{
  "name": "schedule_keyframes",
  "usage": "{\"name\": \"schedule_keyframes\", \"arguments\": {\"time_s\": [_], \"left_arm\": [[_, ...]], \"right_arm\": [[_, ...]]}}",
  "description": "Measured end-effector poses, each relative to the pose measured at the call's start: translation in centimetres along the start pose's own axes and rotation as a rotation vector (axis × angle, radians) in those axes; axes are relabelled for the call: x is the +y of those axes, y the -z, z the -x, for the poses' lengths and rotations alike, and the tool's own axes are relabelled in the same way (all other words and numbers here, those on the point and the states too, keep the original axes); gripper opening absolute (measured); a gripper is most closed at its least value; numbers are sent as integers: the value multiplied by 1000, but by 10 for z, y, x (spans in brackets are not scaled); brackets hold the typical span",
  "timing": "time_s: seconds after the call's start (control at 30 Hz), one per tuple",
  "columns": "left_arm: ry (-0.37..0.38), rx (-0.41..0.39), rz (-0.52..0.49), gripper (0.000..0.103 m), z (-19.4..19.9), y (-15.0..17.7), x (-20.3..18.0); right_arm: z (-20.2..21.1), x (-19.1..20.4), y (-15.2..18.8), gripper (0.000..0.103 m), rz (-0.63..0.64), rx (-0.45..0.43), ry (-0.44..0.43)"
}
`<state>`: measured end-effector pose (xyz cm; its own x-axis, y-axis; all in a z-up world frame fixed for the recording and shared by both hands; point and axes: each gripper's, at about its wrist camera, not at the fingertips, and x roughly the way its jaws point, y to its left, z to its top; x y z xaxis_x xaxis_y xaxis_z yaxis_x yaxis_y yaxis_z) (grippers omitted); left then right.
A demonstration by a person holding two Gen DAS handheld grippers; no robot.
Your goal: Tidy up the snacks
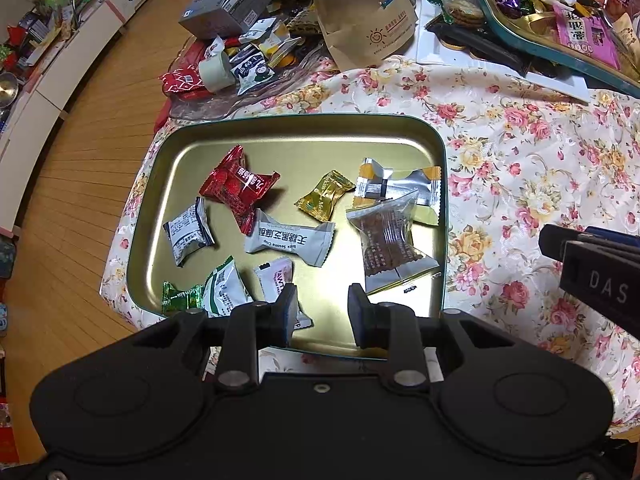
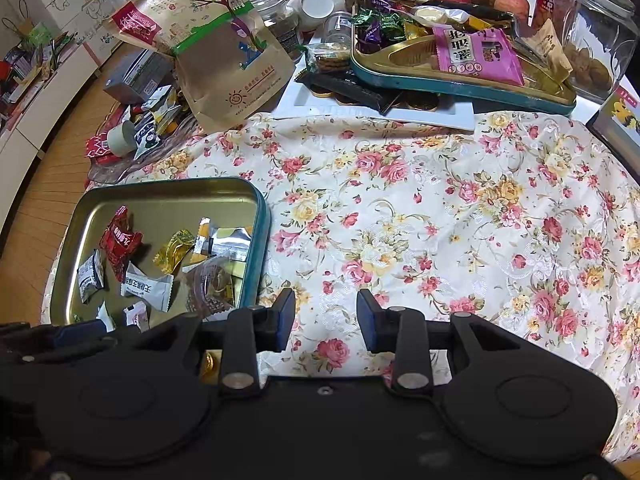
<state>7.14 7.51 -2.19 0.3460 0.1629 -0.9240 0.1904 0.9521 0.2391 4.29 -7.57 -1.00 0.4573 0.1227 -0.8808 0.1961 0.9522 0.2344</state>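
Snacks (image 1: 288,240) lie loose in gold tin (image 1: 280,136) on floral-cloth worktop (image 2: 440,220), left gripper (image 1: 322,312) over tin's near edge w/ jaws apart & empty, right gripper (image 2: 326,318) over bare cloth, jaws likewise apart, empty

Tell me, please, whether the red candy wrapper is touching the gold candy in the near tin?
Apart. The left wrist view shows bare gold tin floor between the red candy wrapper and the gold candy.
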Motion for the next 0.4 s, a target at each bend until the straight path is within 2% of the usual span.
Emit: {"name": "schedule_keyframes", "arguments": {"time_s": [0.4], "left_arm": [[-6, -4, 6, 38, 1, -1, -1]], "right_arm": [[1, -1, 0, 36, -8, 1, 5]]}}
